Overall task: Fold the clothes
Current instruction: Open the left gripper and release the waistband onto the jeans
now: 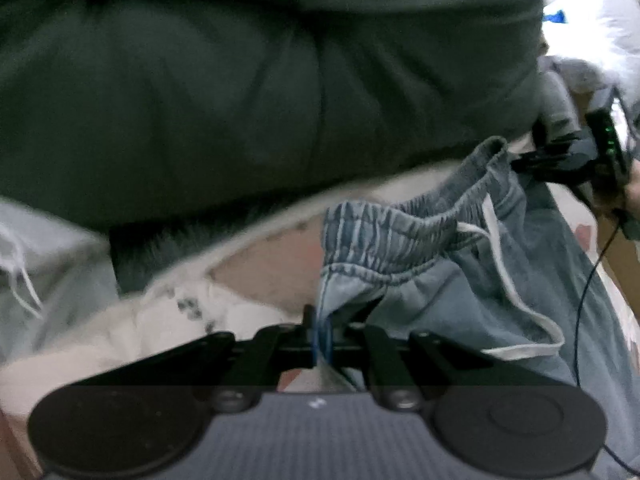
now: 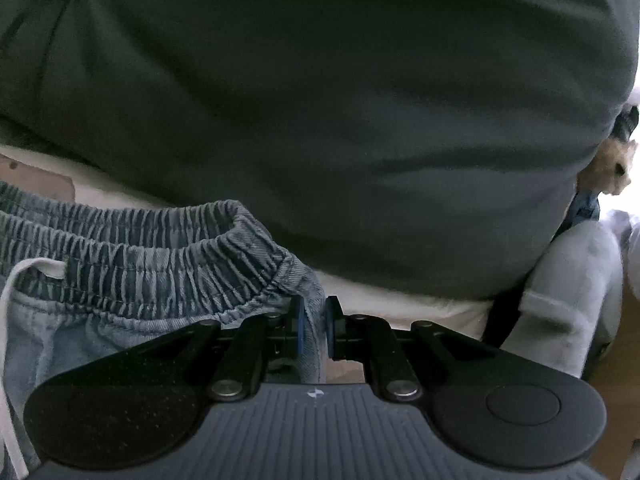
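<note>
A pair of light blue denim shorts (image 1: 448, 280) with a gathered elastic waistband (image 2: 140, 256) and a white drawstring (image 1: 516, 292) hangs between my two grippers. My left gripper (image 1: 322, 336) is shut on one end of the waistband, with blue cloth pinched between its pads. My right gripper (image 2: 314, 328) is shut on the other end of the waistband, denim squeezed between its blue pads. In the left wrist view the right gripper (image 1: 520, 164) shows at the far right, clamped on the waistband corner. The drawstring (image 2: 12, 320) dangles at the left edge of the right wrist view.
A person's dark green top (image 1: 240, 80) fills the upper part of both views, close behind the shorts. A white patterned bed cover (image 1: 192, 308) lies below. Pale grey cloth (image 2: 568, 280) sits at the right, a black cable (image 1: 588, 292) trails beside the shorts.
</note>
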A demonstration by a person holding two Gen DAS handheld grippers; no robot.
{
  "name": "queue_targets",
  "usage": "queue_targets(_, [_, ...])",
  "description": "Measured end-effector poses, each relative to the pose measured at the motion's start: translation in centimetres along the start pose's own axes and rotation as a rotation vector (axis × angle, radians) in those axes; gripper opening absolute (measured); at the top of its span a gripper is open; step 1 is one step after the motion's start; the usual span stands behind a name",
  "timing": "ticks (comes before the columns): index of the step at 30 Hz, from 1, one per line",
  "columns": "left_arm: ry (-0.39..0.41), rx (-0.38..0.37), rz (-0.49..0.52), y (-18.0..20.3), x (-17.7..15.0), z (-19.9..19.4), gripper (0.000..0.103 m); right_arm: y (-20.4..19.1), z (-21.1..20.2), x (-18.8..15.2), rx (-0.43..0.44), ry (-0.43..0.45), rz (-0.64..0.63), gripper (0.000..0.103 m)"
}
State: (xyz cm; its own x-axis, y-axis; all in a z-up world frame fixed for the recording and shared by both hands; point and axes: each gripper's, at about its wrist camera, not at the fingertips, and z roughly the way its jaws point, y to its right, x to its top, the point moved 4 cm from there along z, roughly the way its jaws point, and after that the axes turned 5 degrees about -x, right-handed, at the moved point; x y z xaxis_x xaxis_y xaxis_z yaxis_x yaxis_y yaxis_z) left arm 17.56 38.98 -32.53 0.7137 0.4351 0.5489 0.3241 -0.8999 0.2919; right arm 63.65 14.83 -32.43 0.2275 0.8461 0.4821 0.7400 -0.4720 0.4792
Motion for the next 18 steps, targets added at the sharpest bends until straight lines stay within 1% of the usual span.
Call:
queue_targets(1, [-0.014,-0.007,-0.01,-0.2,-0.3,0.6,0.004,-0.1,0.5,-0.2,0.015,-0.012,0.005,0.009])
queue_targets(3, [-0.022,-0.027,-0.021,-0.4,-0.6,1.0,0.008,-0.4,1.5,-0.4,0.038,-0.037,0.018,0.009])
queue_targets(5, [-0.02,-0.052,-0.039,-0.6,-0.8,1.1,0.016,-0.3,2.3,-0.5,0.057,-0.063,0.048,0.01])
queue_targets(6, [-0.014,-0.069,-0.062,-0.9,-0.9,1.0,0.024,-0.1,2.6,-0.5,0.072,-0.071,0.066,0.011])
queue_targets(8, [0.008,-0.09,-0.11,-1.6,-0.8,0.6,0.036,0.3,2.9,-0.6,0.103,-0.084,0.09,0.014])
queue_targets(9, [0.019,-0.094,-0.133,-2.0,-0.7,0.5,0.04,0.6,2.9,-0.6,0.118,-0.085,0.1,0.016])
queue_targets(10, [0.029,-0.096,-0.156,-2.4,-0.6,0.5,0.048,1.0,2.8,-0.7,0.133,-0.084,0.11,0.022])
queue_targets(11, [0.039,-0.098,-0.178,-2.7,-0.5,0.5,0.054,1.4,2.7,-0.7,0.142,-0.083,0.116,0.028])
queue_targets(12, [0.047,-0.105,-0.202,-3.0,-0.4,0.6,0.054,1.9,2.5,-0.7,0.16,-0.077,0.126,0.033])
queue_targets(15, [0.049,-0.141,-0.274,-3.5,-0.5,1.6,0.055,3.2,1.9,-0.5,0.207,-0.062,0.143,0.043])
queue_targets(18, [0.032,-0.172,-0.337,-3.7,-0.8,3.0,0.055,4.3,2.1,-0.4,0.224,-0.064,0.14,0.045])
